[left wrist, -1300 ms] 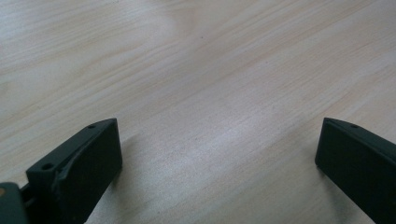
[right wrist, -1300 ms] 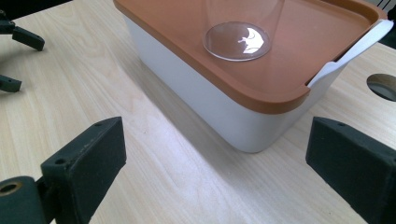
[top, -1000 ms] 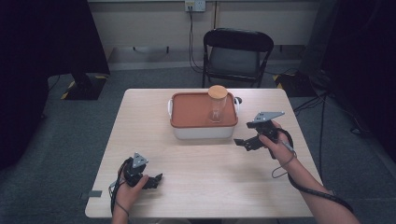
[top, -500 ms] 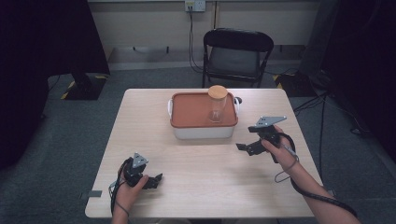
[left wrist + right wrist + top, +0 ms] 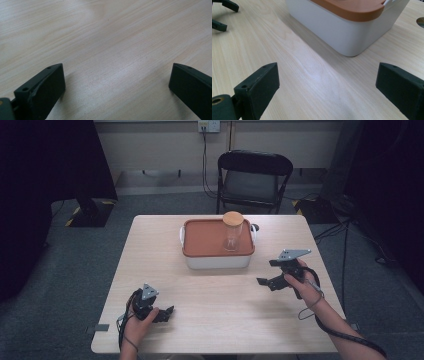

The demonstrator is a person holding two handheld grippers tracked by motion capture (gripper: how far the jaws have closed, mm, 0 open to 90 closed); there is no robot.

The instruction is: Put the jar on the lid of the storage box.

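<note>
Easing right gripper (image 5: 264,282) down and back from white box with orange lid (image 5: 218,244); clear glass jar with wooden cap (image 5: 232,231) stands on lid, untouched. Both grippers wide open, empty; left gripper (image 5: 167,312) parked on light wooden table (image 5: 210,320). I read no grasp begun.

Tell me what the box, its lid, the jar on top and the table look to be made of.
Box: likely plastic, smooth matte white with rounded moulded corners.
Lid: probably plastic or silicone, even matte orange-brown.
Jar: clear, so glass or acrylic; its cap is pale tan, maybe wood or cork.
Table: light wood or wood-look laminate, with visible grain and a soft sheen.
</note>
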